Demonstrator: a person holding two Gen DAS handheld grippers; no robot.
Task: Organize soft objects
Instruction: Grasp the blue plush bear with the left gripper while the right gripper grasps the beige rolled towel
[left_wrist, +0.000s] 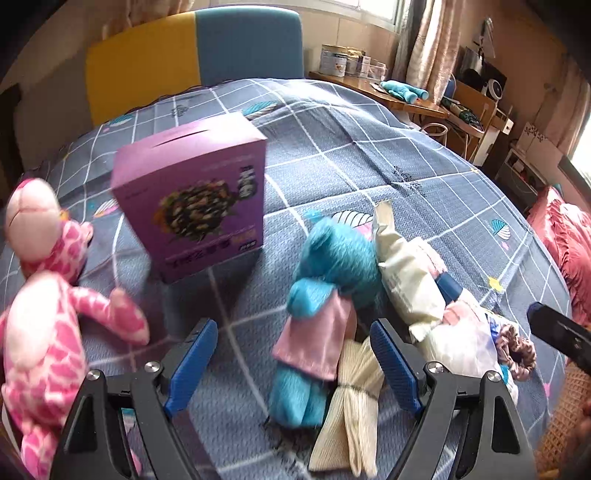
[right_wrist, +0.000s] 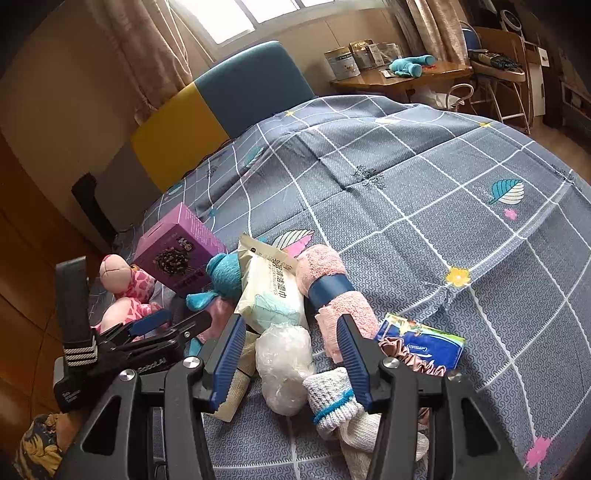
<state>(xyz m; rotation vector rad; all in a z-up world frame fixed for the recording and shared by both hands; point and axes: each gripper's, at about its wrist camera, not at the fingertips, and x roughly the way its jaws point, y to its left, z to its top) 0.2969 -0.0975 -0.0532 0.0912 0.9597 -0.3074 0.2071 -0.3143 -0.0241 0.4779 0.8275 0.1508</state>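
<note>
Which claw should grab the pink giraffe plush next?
Left. The pink giraffe plush lies right beside the open left claw. The right claw, also open, sits over the clear plastic bag, farther away.

Pink spotted plush lies at the bed's left edge. Blue plush in pink cloth lies centrally, touching the wipes pack. Rolled pink towel lies beside it.

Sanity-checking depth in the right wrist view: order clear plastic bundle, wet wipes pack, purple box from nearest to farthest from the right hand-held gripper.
1. Clear plastic bundle: between the open fingers of the right hand-held gripper.
2. Wet wipes pack: just beyond, slightly left.
3. Purple box: farthest, well off left.
</note>
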